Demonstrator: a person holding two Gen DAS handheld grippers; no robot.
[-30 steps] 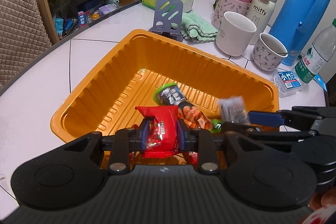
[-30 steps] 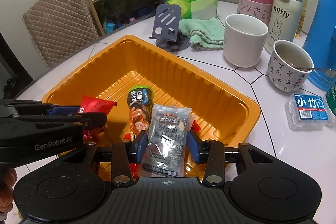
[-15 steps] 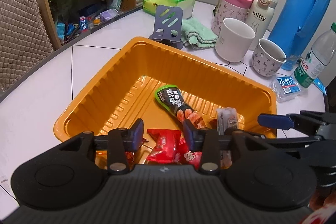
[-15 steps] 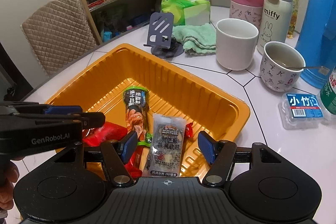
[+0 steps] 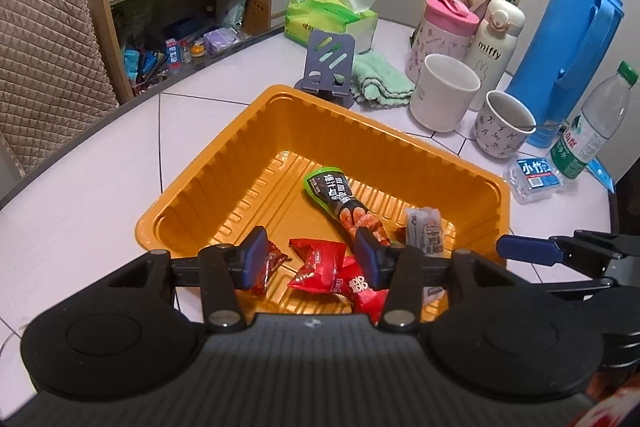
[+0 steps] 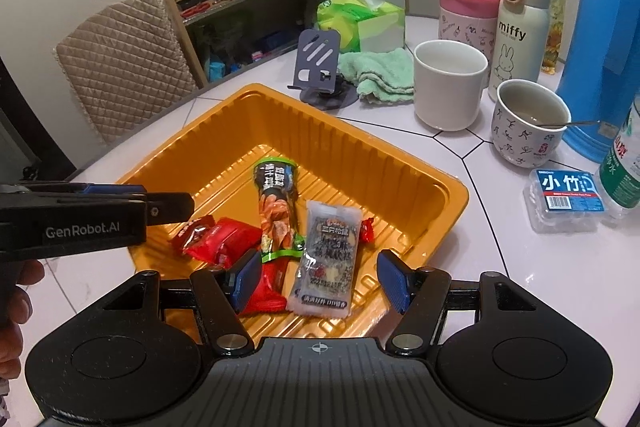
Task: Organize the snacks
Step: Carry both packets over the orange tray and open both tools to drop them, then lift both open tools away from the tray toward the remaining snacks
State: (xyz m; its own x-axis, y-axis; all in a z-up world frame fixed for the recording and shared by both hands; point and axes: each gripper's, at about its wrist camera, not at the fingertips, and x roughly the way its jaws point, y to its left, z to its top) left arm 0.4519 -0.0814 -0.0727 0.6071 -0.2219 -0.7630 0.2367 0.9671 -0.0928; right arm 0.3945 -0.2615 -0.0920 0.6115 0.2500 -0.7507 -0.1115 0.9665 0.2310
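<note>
**Both claws wide over the orange tray**

While the left gripper [image 5: 310, 257] hung at the lower centre of its frame, its blue pads [image 5: 254, 253] stood wide apart and held nothing. Between and just beyond them lay a red snack packet [image 5: 318, 265] on the ribbed floor of the orange tray [image 5: 224, 163], with a smaller dark red packet [image 5: 272, 265] beside the left pad and another red packet [image 5: 366, 287] partly hidden behind the right pad.

Further up the frame, a green-topped snack bag [image 5: 340, 203] lay slantwise across the middle of the tray. To its right a clear nut packet [image 5: 424, 233] rested near the tray's right wall.

At the lower centre of its own frame, the right gripper [image 6: 318, 279] was likewise spread wide and empty. The nut packet [image 6: 328, 255] lay flat between its pads, touching neither, and the green-topped bag [image 6: 276, 203] lay just left of it, pointing toward the upper part of the frame. The left gripper [image 6: 132, 205] reached in from the left edge above the red packets [image 6: 222, 239].

Outside the tray, toward the upper right of both frames, stood a white mug [image 6: 450, 89], a patterned cup [image 6: 530, 121] with a spoon, a miffy bottle [image 6: 522, 31], a pink tumbler [image 6: 466, 13] and a blue thermos [image 5: 574, 39]. A grey phone stand [image 6: 318, 65] and a green cloth [image 6: 380, 75] sat beyond the tray's far corner on the white table [image 6: 520, 267].
</note>
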